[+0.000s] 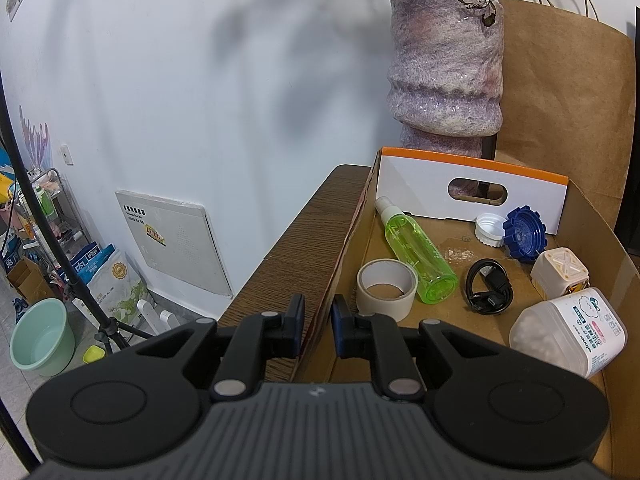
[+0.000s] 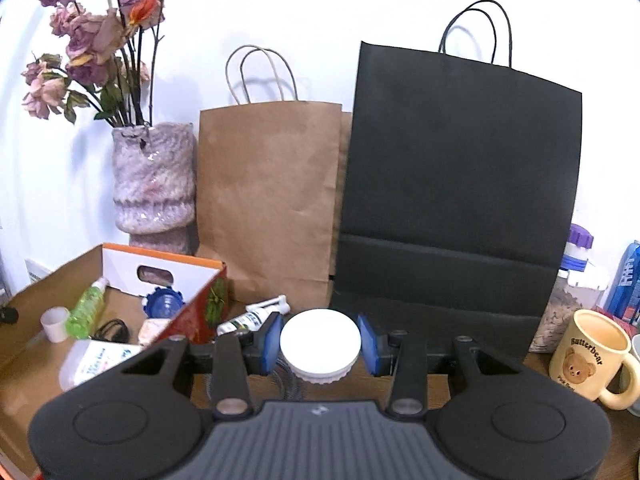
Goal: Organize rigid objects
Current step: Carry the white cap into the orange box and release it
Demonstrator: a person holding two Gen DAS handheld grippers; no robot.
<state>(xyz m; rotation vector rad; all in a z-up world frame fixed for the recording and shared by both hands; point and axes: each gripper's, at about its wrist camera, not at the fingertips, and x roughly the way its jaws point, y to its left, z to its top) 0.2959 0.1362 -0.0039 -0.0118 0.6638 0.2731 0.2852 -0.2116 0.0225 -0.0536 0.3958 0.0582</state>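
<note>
A smooth white plastic lid (image 2: 320, 336) with a ribbed rim is seen between the jaws. Behind it, matt black paper bag (image 2: 456, 200) and creased brown paper bag (image 2: 268, 200) are shown. The tabletop (image 1: 292, 248) is grained wood; the box (image 1: 592, 232) is plain cardboard.

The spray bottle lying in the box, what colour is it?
Translucent lime green spray bottle with a white nozzle, clearest in the left wrist view.

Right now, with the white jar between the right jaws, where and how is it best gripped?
Grip the white jar across its round lid, from straight above the table edge side as the right gripper already stands: one blue pad on each side. The lid is wider than the ribbed body beneath, giving the pads a firm rim.
</note>
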